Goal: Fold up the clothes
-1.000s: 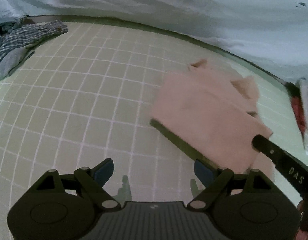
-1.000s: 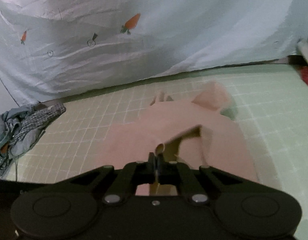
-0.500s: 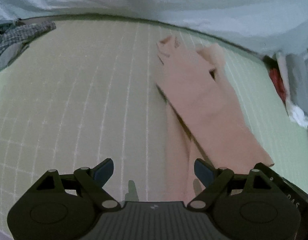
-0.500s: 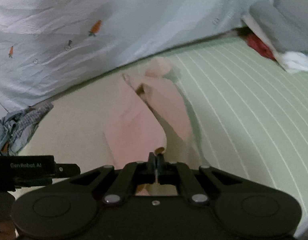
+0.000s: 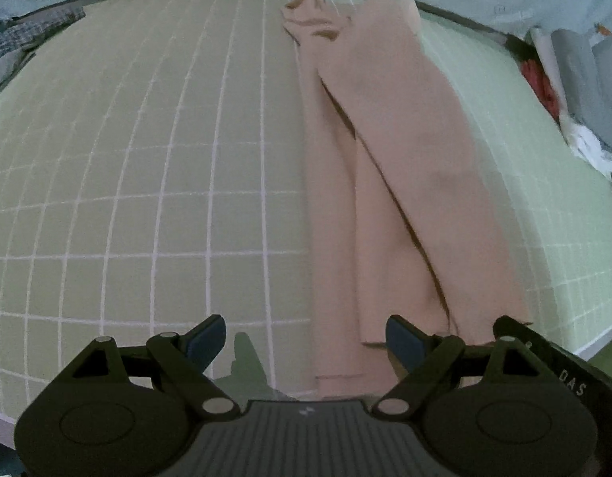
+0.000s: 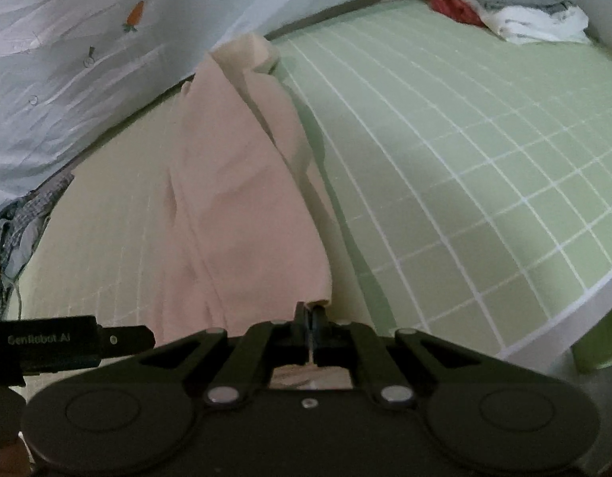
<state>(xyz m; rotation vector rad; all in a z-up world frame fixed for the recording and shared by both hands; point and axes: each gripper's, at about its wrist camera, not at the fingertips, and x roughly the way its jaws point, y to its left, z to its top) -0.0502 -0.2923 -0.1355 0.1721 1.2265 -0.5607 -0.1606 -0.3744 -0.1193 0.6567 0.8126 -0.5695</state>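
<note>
Right tool point(image 6: 308, 312) clamped on pink garment point(image 6: 242, 206) edge, left tool point(image 5: 306, 336) spread wide, empty.

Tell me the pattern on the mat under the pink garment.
Light green mat with a white grid; clearest in the left wrist view.

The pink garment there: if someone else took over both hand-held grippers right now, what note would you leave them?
Right hand-held gripper: shut, pinching the near edge of the pink garment.
Left hand-held gripper: open, holding nothing, hanging over the garment's near end.
Garment: lies as a long strip on the green gridded mat, one layer lapped over another lengthwise.
Elsewhere: a checked heap at the far left, other clothes at the far right.
Done: apparently a lengthwise fold.
Left: probably set the edge down, then fold the strip shorter.
</note>
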